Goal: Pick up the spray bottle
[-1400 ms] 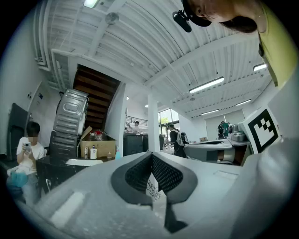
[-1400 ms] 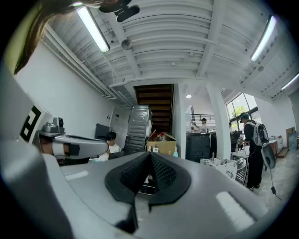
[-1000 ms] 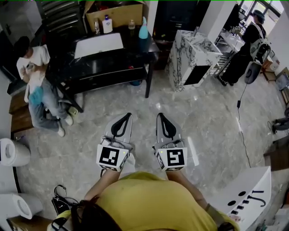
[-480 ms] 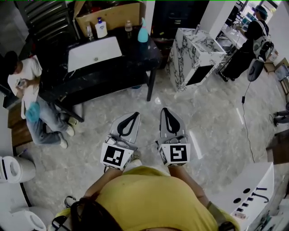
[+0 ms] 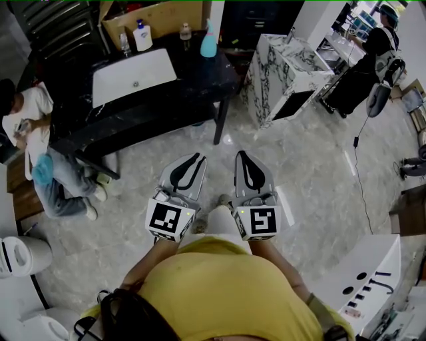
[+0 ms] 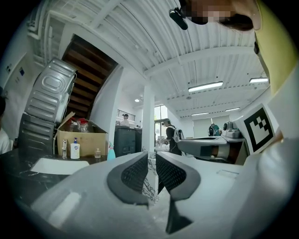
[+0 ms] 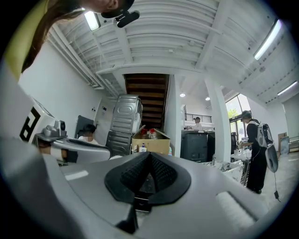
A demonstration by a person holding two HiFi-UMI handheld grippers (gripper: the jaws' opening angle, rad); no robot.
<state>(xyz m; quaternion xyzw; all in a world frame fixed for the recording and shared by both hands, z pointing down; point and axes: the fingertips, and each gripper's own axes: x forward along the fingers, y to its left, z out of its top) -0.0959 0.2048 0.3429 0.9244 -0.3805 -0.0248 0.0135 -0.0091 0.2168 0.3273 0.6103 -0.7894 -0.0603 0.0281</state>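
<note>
The teal spray bottle [image 5: 208,40] stands upright at the back edge of the black table [image 5: 200,86], beside the white sink basin [image 5: 133,76]. In the left gripper view the spray bottle [image 6: 111,151] shows small, far ahead and left of the jaws. Both grippers are held level over the marble floor, well short of the table. My left gripper [image 5: 197,158] [image 6: 152,161] is opening: a narrow slit shows between its pads and nothing is in it. My right gripper [image 5: 240,154] [image 7: 148,156] is shut, with nothing held.
A white pump bottle [image 5: 141,36] and two small bottles stand in front of a cardboard box [image 5: 163,14]. A marble cabinet [image 5: 286,70] stands right of the table. A person [image 5: 40,153] sits at the left; another person [image 5: 376,56] stands at the far right.
Both grippers have moved forward over the floor toward the black table, which now sits nearer. The left jaws have parted slightly; the right stays shut.
</note>
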